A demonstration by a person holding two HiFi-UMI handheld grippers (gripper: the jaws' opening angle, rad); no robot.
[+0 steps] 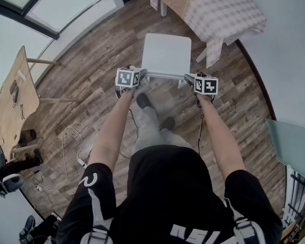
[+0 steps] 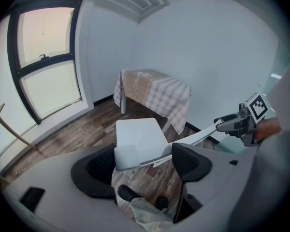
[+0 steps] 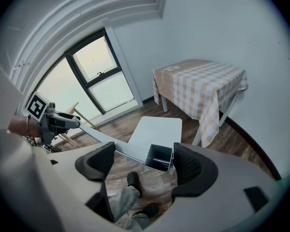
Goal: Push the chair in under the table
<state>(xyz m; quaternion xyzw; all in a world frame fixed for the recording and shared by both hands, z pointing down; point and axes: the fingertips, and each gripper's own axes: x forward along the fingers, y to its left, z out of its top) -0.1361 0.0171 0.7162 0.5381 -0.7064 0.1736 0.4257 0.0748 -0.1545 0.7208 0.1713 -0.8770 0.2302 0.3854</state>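
Note:
A white chair (image 1: 165, 54) stands on the wood floor, its seat facing a table under a checked cloth (image 1: 213, 6). Its front edge is a short way from the table. My left gripper (image 1: 142, 75) is at the left end of the backrest rail and my right gripper (image 1: 188, 79) at the right end. In the left gripper view the rail end (image 2: 128, 156) lies between wide-apart jaws, close to the left pad (image 2: 99, 170). In the right gripper view the rail's hollow end (image 3: 159, 157) sits beside the right pad (image 3: 193, 166). Both grippers are open around the rail.
A wooden folding frame (image 1: 15, 100) leans at the left with cables (image 1: 66, 151) on the floor beside it. A window (image 1: 56, 4) runs along the far left, and a glass panel (image 1: 295, 141) stands at the right. The person's feet (image 1: 142, 100) are just behind the chair.

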